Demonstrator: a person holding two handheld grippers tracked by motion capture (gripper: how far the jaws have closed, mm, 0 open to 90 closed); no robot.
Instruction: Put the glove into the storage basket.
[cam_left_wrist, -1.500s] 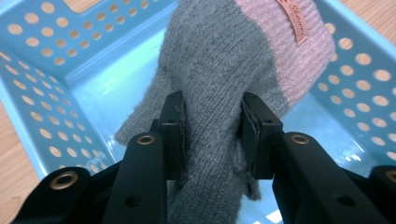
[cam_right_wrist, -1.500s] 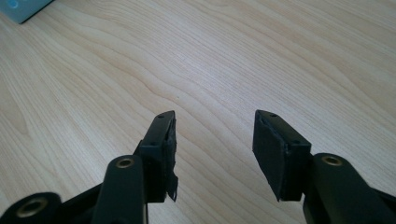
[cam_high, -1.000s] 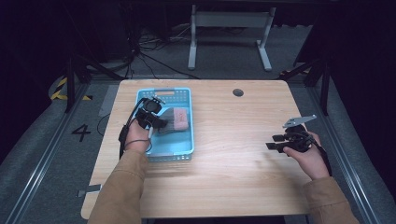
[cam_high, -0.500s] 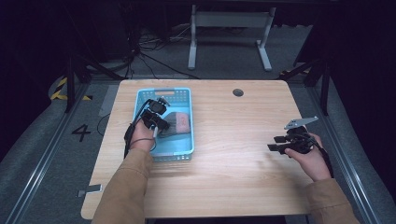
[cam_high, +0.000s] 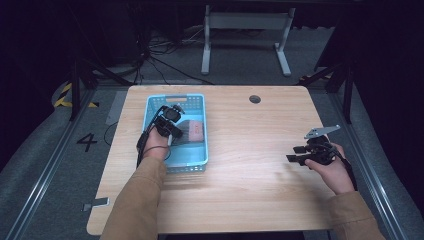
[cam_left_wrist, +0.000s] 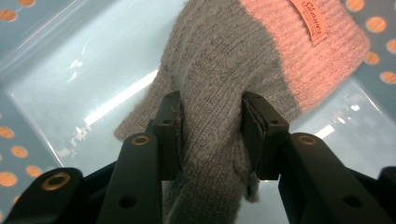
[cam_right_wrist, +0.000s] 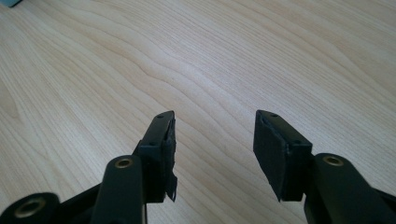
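In the high view the table (cam_high: 250, 165) is evenly lit from above while the floor and room around it sink into near-black, and detail is soft. In the left gripper view, white streaks of glare cross the basket floor (cam_left_wrist: 88, 93), and the nearest knit blurs. The right gripper view is bright, with faint shadows and sharp wood grain.

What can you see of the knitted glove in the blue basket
The glove is fuzzy knit, grey over the hand with a pink ribbed cuff that bears a small sewn label. It lies in the blue basket, cuff toward the basket's right side in the high view. The left gripper has its jaws on either side of the grey part, pads against the knit; the jaws have just been opening.
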